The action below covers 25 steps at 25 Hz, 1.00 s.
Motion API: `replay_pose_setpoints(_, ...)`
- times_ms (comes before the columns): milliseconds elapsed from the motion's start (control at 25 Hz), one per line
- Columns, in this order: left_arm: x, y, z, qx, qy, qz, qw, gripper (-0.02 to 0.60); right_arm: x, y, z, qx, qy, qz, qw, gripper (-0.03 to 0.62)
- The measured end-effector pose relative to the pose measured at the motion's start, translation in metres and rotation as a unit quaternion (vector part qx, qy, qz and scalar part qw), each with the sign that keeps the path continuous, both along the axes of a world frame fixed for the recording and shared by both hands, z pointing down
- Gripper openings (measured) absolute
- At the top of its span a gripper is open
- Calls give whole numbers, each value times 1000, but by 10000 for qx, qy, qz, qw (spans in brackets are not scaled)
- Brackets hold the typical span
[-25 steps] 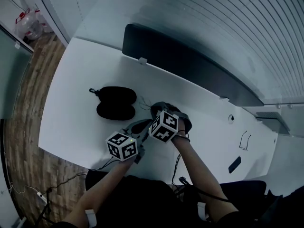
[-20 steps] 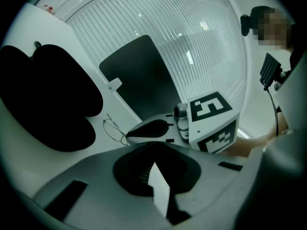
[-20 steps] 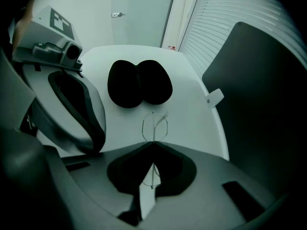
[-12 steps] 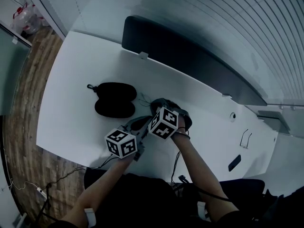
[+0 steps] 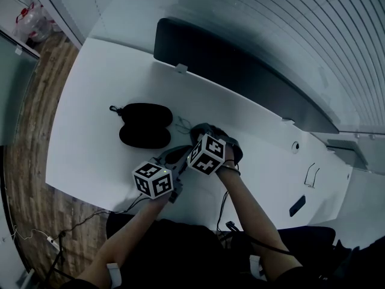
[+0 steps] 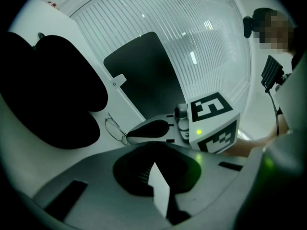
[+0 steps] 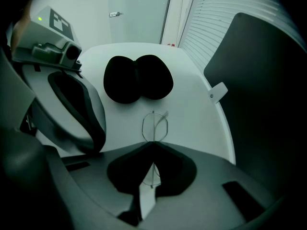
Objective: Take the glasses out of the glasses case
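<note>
White surface [image 5: 84, 155] fills the middle of the head view. Left of center on it lies the black glasses case [image 5: 144, 125], wide open, with both halves empty. Just right of the case, the right claw [image 7: 152, 143] pinches the thin wire glasses [image 7: 154, 127]. Beside it, the left claw [image 6: 153, 145] is squeezed closed on nothing. A dark panel [image 5: 240, 77] runs behind.

The left tongs [image 6: 154, 146] and right tongs [image 7: 152, 143] have broad grey jaws with black inner linings. Each carries a white cube with black square markers, the left cube [image 5: 153, 180] and the right cube [image 5: 206, 154], each lit by a small green light. A thin black cable [image 5: 223, 208] trails off. The person wears a dark top [image 5: 180, 251] and a white armband [image 5: 114, 274].
</note>
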<state>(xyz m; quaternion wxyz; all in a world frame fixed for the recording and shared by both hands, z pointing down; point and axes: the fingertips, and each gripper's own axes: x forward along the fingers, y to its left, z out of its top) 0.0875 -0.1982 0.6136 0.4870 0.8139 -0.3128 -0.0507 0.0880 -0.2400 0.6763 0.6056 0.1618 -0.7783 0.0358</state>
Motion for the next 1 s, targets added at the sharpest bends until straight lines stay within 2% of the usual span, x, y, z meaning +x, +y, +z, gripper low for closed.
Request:
replay_pose_setpoints(640, -2, 0, -8, 97, 67, 20, 9999, 11, -2, -3, -10, 234, -76, 154, 9996, 20)
replay_pose_setpoints(1000, -8, 4, -22, 298, 18, 40, 9995, 11, -8, -1, -27, 358, -360, 445, 9977, 20)
